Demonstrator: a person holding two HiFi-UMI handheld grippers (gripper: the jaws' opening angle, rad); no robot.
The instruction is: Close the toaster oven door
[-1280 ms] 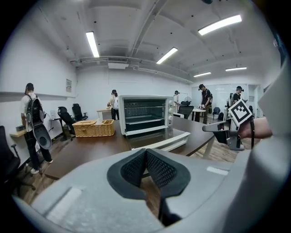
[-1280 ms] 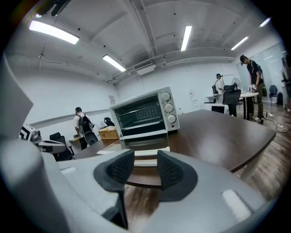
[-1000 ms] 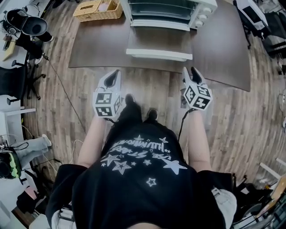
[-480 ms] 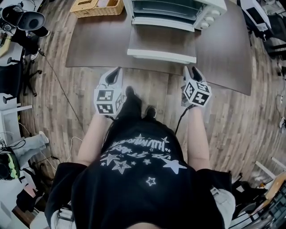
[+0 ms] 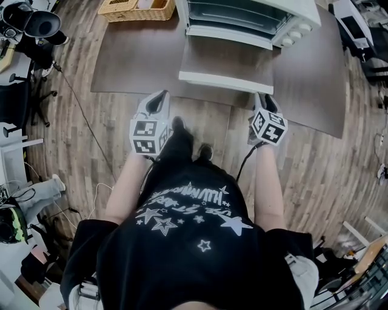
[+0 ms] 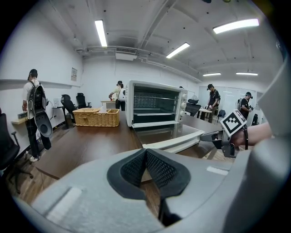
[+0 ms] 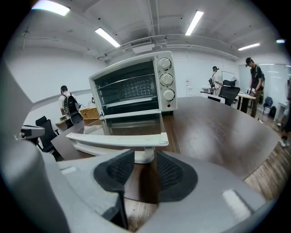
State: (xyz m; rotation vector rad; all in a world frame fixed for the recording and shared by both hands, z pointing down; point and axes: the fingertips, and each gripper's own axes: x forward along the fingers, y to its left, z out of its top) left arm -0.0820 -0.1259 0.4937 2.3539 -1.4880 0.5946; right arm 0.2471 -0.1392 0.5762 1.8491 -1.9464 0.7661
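Right claw (image 7: 145, 157) released, pads apart, nothing between them. Just ahead and slightly above: white bar handle (image 7: 116, 139) of the glass door (image 7: 134, 126), which lies open and flat. Beyond it, white toaster oven (image 7: 136, 84) on dark brown desk (image 7: 218, 123). Left claw (image 6: 145, 154) clenched, empty; door ahead to its right. Step: approach. Next, likely: get under handle, swing door up.

Open toaster oven door (image 5: 227, 57) spans the table (image 5: 133, 60) almost to its near edge at 12 o'clock; bare tabletop either side, wicker basket (image 5: 136, 9) at 11 o'clock.
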